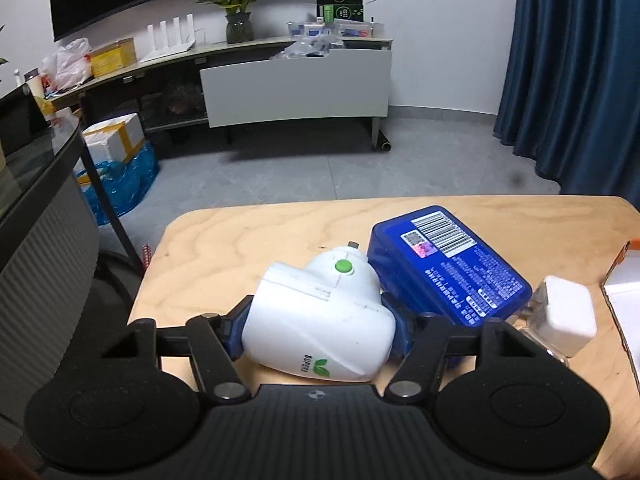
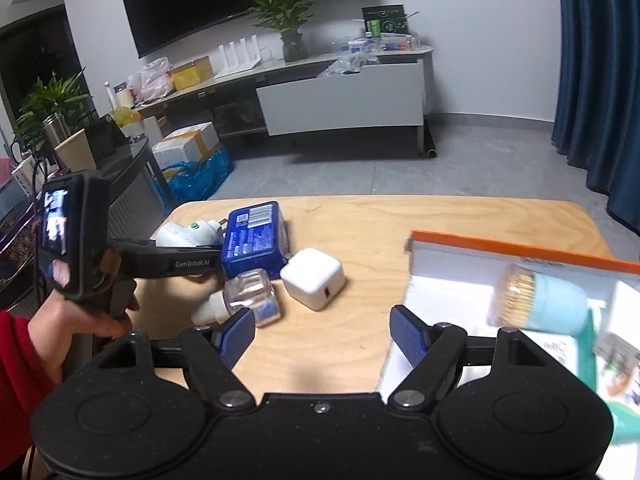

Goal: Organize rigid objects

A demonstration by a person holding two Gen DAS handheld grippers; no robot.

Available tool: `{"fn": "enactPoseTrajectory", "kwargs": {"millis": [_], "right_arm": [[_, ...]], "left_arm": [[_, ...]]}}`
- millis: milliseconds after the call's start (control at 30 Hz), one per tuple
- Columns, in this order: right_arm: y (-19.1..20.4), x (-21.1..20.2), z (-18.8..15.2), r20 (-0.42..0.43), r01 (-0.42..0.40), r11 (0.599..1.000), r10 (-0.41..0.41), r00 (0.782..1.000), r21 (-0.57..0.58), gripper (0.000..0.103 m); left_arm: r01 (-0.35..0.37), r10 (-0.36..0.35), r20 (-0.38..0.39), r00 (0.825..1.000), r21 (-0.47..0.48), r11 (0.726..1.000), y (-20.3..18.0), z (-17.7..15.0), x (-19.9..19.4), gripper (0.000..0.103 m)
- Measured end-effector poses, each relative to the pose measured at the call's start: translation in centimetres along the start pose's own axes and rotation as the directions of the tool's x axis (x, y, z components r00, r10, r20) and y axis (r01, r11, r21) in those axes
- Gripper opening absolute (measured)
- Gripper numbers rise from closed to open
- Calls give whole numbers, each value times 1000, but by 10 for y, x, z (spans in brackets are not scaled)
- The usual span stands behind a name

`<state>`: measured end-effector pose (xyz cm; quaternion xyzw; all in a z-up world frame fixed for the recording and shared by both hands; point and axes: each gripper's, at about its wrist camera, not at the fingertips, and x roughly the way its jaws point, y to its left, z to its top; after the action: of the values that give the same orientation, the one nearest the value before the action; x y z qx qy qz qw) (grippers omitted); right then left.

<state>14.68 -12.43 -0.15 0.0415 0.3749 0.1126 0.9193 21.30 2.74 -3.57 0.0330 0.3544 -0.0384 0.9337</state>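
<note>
Under both my grippers, a wooden table (image 2: 360, 220). Ahead-right of my right gripper (image 2: 322, 336), an open white box (image 2: 460, 276) with an orange edge, a pale blue tub (image 2: 556, 304) of sticks inside it. Just right of my left gripper (image 1: 318, 328), a blue case (image 1: 448, 264), label up, touching the white device (image 1: 320, 320). My left gripper pinches that device, both pads pressed on its sides; it lies on the table, green button up. Further right, a white charger (image 1: 564, 316), with a clear bottle (image 2: 250, 298) beside it, just ahead of my right gripper's left finger. My right gripper is spread, nothing between the pads.
</note>
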Motion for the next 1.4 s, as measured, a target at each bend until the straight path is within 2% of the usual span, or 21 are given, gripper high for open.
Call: {"fn": "enactPoseTrajectory", "kwargs": {"millis": [233,500,600,667,733,933,1100,1400], "right_arm": [[7,40,15,-21,6,1000,-6,1000,8,88],[-1,86,27,-100,55,997,-50,994,47,86],[4,91,23,-84,78,997,-78,993,-3,78],[11,92,20,-63,86,995,-90,994,-56,65],[15,92,18,-52,106,992,-109,993,-68,65],[19,72,13,-22,103,993,-104,994,-60,64],[22,39,12,17,68,997,-68,998,-33,64],[42,-20,-1,55,53,998,-52,997,-25,64]], "left_arm": [[19,-19,5,1000,-53,998,6,-8,-29,66],[51,-50,11,999,-106,993,9,-16,-50,66],[58,-57,16,998,-120,991,9,-19,-53,66],[65,-63,15,998,-124,990,10,-20,-55,66],[69,-68,15,998,-125,990,7,-21,-57,66],[83,-79,32,996,-143,986,2,-21,-68,66],[87,-81,52,995,-143,986,-4,-21,-80,65],[86,-76,72,995,-145,986,-15,-30,-116,65]]}}
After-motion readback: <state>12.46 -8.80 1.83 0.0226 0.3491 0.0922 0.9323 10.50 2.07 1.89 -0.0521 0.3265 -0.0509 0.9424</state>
